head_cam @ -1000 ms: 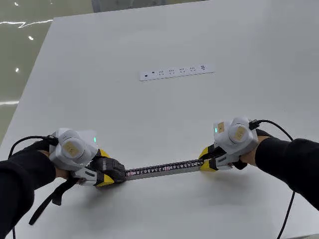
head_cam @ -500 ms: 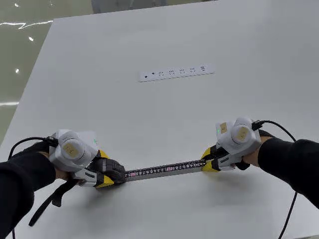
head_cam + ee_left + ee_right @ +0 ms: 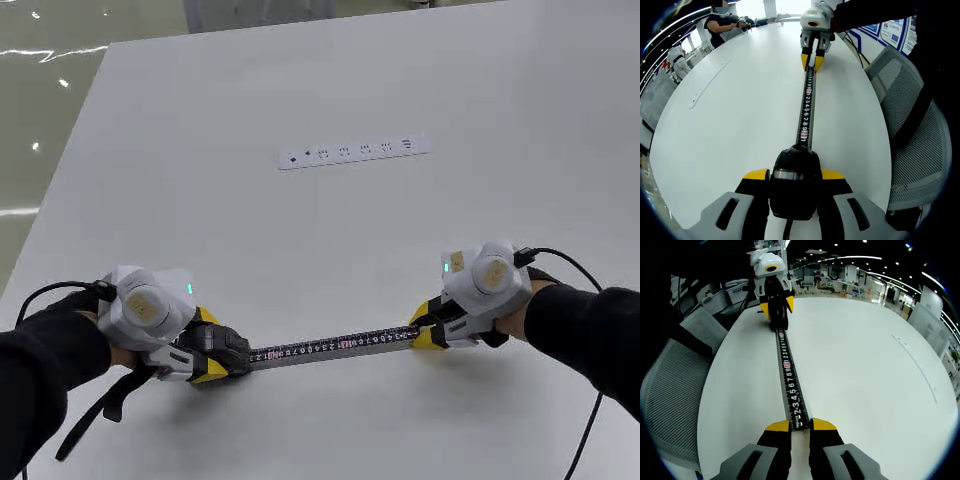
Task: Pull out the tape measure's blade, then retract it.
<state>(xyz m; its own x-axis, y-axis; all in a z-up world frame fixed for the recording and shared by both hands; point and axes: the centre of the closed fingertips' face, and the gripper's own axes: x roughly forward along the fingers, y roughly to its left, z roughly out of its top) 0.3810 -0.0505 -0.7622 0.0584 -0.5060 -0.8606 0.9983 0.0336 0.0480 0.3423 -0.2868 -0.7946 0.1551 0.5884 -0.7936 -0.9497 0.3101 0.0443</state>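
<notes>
The black tape measure case (image 3: 222,349) lies near the white table's front edge, clamped between the yellow-tipped jaws of my left gripper (image 3: 205,352). In the left gripper view the case (image 3: 795,181) sits between the jaws of the left gripper (image 3: 795,175), and the blade (image 3: 807,106) runs away to the other gripper. The dark numbered blade (image 3: 330,346) stretches rightward just above the table to my right gripper (image 3: 424,333). The right gripper (image 3: 801,425) is shut on the blade's end (image 3: 798,421); beyond it the blade (image 3: 788,374) leads to the left gripper.
A white power strip (image 3: 354,149) lies flat mid-table, well behind the grippers. A grey mesh chair (image 3: 912,140) stands at the table's near edge. Black cables trail from both grippers. Bare table surface (image 3: 330,240) spreads between the strip and the blade.
The right gripper has drawn a little further right with the blade's end, so slightly more blade is out. The left gripper keeps the case in place.
</notes>
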